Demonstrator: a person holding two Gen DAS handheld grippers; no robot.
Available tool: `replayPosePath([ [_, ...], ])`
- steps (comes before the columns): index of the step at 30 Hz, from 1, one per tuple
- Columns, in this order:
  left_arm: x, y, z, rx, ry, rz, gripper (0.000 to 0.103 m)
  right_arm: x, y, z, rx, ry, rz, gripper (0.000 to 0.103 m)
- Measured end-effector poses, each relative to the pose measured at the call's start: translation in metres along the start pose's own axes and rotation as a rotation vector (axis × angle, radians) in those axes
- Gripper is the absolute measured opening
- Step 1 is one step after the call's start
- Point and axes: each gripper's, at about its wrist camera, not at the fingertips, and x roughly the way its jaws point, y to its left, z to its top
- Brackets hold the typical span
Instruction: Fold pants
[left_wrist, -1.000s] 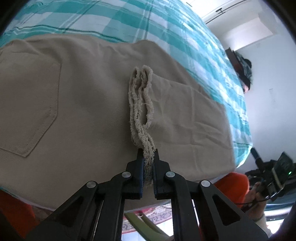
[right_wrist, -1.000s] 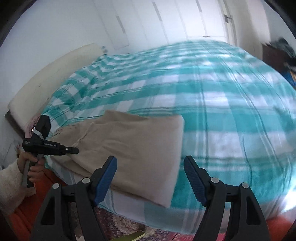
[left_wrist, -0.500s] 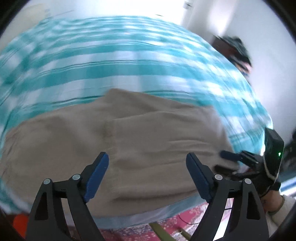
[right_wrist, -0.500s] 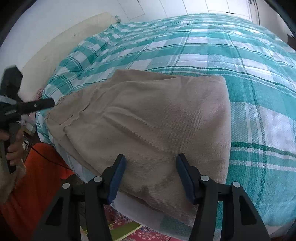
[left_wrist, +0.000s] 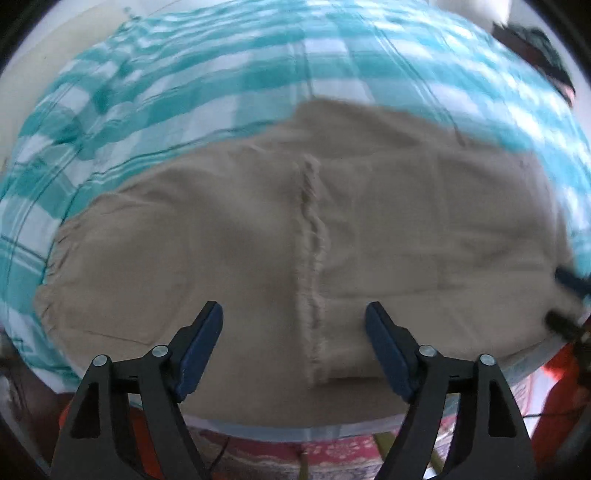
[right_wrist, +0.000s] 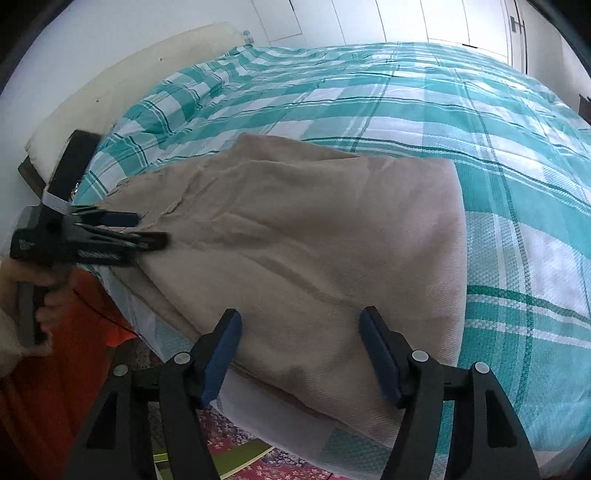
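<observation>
since a second ago the left hand-held gripper (left_wrist: 293, 341) has let go of the frayed hem (left_wrist: 311, 258) it was clamped on and has lifted off the cloth; its blue pads (left_wrist: 201, 343) now stand well apart with nothing pressed between them, and the jaws are closing a little. the hem runs as a ragged strip up the middle of the pants (left_wrist: 221, 240), lying flat on the folded layers just beyond the gap between the pads. the view from this side is blurred.

the right hand-held gripper (right_wrist: 301, 354) has come down closer to the bed and hovers over the folded end of the pants, jaws apart and opening, gripping nothing. in its view the left hand-held gripper shows at the far end of the pants, held in a hand (right_wrist: 48, 295) with a pale sleeve.

the beige pants lie folded along the near edge of the bed (right_wrist: 517, 221), partly overhanging it, on a teal and white checked cover. a pale headboard (right_wrist: 129, 81) stands at the left end of the bed, and a patterned red rug (right_wrist: 266, 469) shows on the floor below the near edge.
</observation>
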Motion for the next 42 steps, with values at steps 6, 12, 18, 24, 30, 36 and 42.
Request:
replayPosePath([
  [6, -0.012, -0.065, 0.061, 0.045, -0.073, -0.288, 0.088, 0.001, 0.006, -0.001, -0.023, 0.008, -0.010, 0.075],
  [12, 0.051, -0.135, 0.095, 0.159, -0.020, -0.104, 0.083, 0.001, 0.010, -0.004, -0.051, 0.006, -0.023, 0.075],
  [18, 0.057, -0.056, 0.074, 0.025, 0.006, 0.028, 0.085, 0.001, 0.009, -0.003, -0.056, 0.013, -0.021, 0.075],
  [24, 0.043, -0.007, 0.061, -0.079, -0.008, 0.071, 0.084, 0.003, 0.010, -0.003, -0.064, 0.013, -0.012, 0.080],
  [30, 0.031, -0.074, 0.036, 0.095, -0.015, -0.015, 0.086, 0.002, 0.014, -0.001, -0.079, 0.005, -0.030, 0.081],
  [36, 0.034, -0.045, 0.010, 0.090, -0.013, 0.065, 0.087, -0.015, 0.012, 0.005, -0.041, -0.020, -0.028, 0.080],
  [42, 0.006, -0.015, -0.003, -0.019, -0.083, -0.151, 0.088, -0.057, 0.013, 0.015, 0.007, -0.176, -0.077, 0.080],
])
